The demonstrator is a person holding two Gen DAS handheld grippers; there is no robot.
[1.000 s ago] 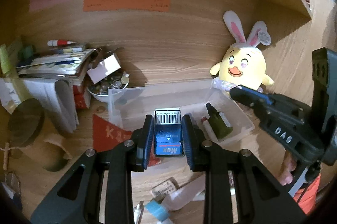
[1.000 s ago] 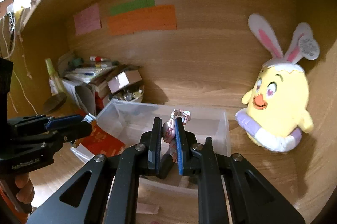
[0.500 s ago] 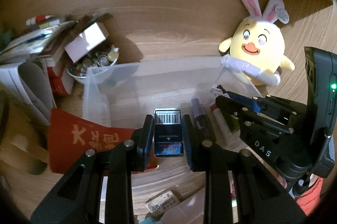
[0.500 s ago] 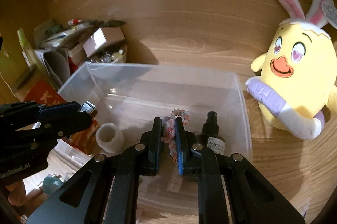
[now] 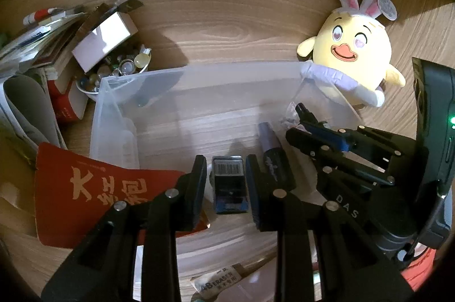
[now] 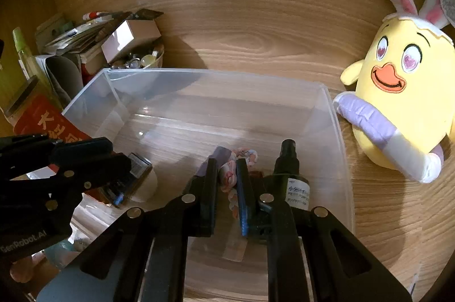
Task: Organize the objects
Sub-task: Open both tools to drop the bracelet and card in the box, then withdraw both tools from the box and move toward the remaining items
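In the lower middle of the left wrist view, the left gripper (image 5: 226, 185) stands with its jaws spread apart, the small dark box with a barcode label (image 5: 229, 184) lying between them with a gap on either side, so it looks let go rather than gripped; it sits in the clear plastic bin (image 5: 119, 108), partly propped on a white roll that the right wrist view shows beneath it. That box reads as light, stiff cardboard with flat sides, easy to pinch across its narrow width, though its glossy faces may slip under a weak squeeze. In the right wrist view, lower centre, the right gripper (image 6: 227, 182) is clamped on a small pink and white figurine (image 6: 231, 179), held low inside the bin, just left of the dark spray bottle (image 6: 290, 174) lying on the bin floor. The figurine looks light and hard, with thin limbs and a curled part sticking out above the jaws; those bits seem breakable, so the body is the safer place to hold, as it is now. A purple tube (image 5: 271, 157) lies beside the box. Outside the bin, the yellow chick plush with rabbit ears (image 6: 398, 91) rests at the right, touching the bin's corner, and a red packet (image 5: 93, 188) lies against the near left rim.
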